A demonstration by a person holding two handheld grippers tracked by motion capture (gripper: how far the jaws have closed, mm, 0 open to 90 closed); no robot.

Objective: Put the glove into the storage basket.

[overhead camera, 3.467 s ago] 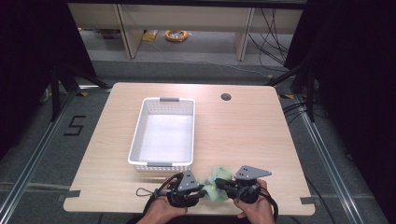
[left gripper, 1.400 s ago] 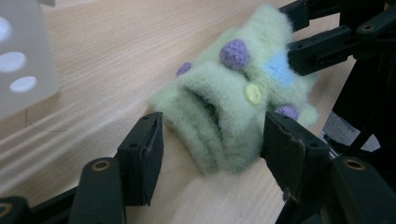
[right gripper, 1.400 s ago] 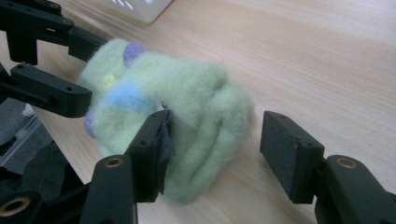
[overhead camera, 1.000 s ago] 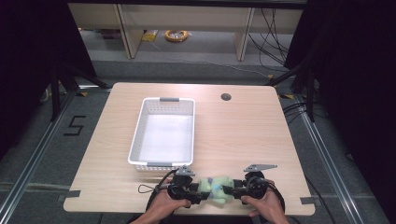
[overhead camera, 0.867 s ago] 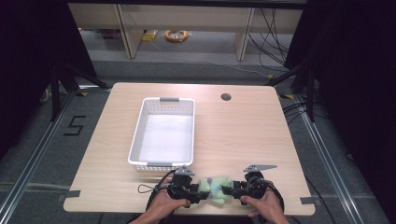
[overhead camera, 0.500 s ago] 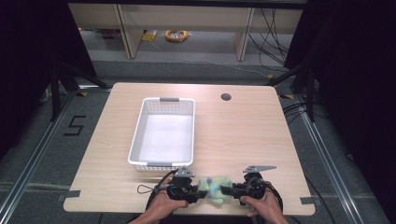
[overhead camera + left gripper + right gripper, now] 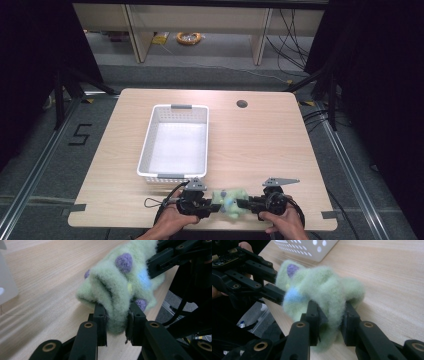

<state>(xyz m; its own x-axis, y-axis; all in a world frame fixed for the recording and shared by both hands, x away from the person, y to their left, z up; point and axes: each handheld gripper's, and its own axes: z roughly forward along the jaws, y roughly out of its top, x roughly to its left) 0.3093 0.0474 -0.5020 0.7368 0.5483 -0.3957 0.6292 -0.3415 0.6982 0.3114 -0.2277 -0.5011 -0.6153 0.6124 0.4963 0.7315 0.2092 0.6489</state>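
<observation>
Pinching the fuzzy green sock (image 7: 228, 201) from both ends, you have it stretched between the two tools at the bottom centre of the high view, close to the near edge of the table (image 7: 270, 145). In the left gripper view, the left gripper (image 7: 115, 315) has just been closing, and its jaws now stand narrow with a fold of the green pile squeezed between them. The right gripper (image 7: 329, 312) has just been closing too and bites a thick bunch of the same cloth.

The risk is in how little each side has. Both grips sit on loose, fluffy folds, not on a firm hem, so if you pull the hands apart fast I judge the pile could slide out of one pair of jaws and the sock would drop. It lies so near the table's edge that a slip might send it onto the floor. Lifting unevenly could also twist it into a tighter wad.

The sock's long axis runs left to right across the high view, roughly along the near edge, one end toward each tool; it is crumpled, so I cannot tell toe from cuff.

Farther up, left of centre, the white basket (image 7: 176, 142) stands apart from the sock, its long side running away from you.
</observation>
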